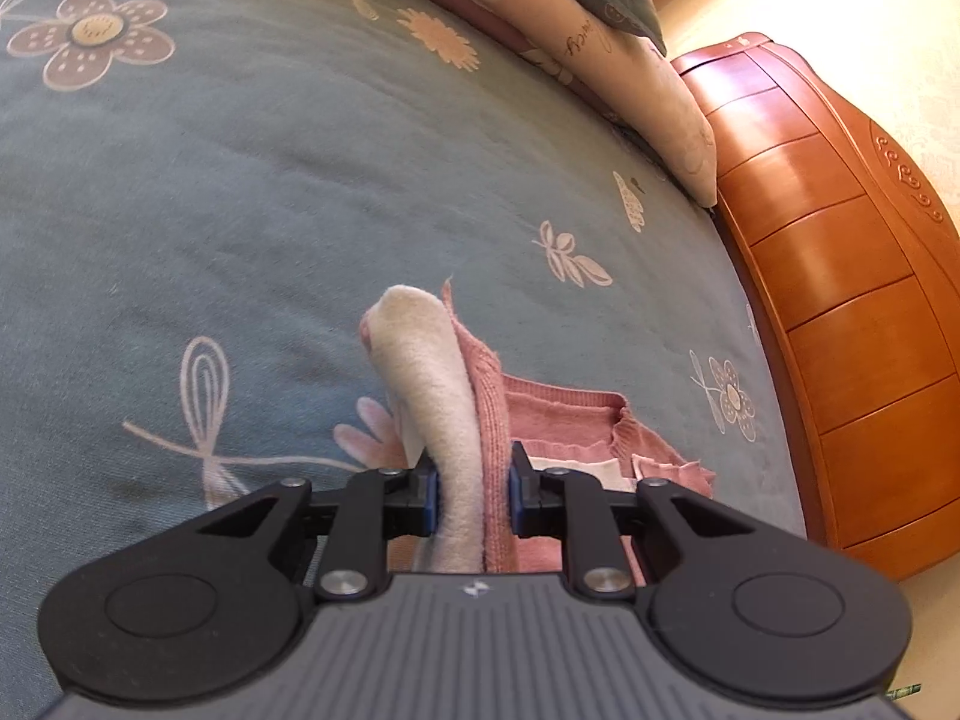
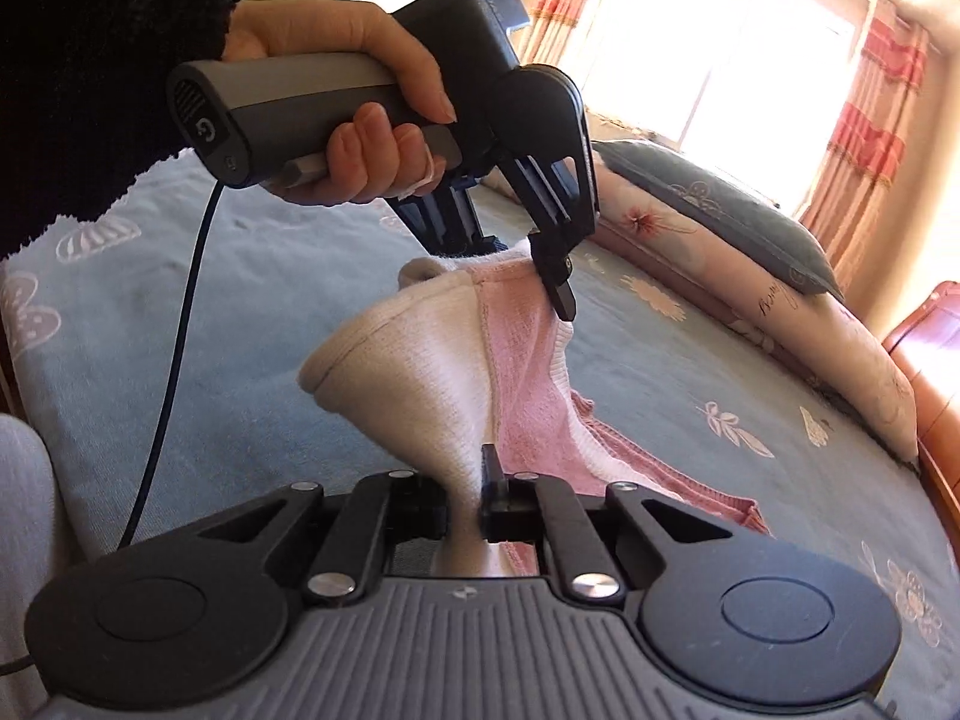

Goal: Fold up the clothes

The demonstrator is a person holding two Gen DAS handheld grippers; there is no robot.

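Sweater (image 2: 456,372) hangs pinched between left gripper (image 2: 510,264) and right gripper (image 2: 465,495).

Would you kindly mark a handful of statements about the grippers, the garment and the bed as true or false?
1. Both grippers are clamped on the pink and cream knitted garment. True: the left gripper and the right gripper each pinch a bunch of it.
2. The garment lies wholly flat on the bed. False: its gripped part is lifted, while pink knit trails onto the blue floral bedspread.
3. The left gripper is held by a bare hand in a dark fuzzy sleeve. True.
4. The wooden footboard is white. False: it is orange-brown.
5. A grey-blue pillow lies on top of the garment. False: it rests far off near the window.
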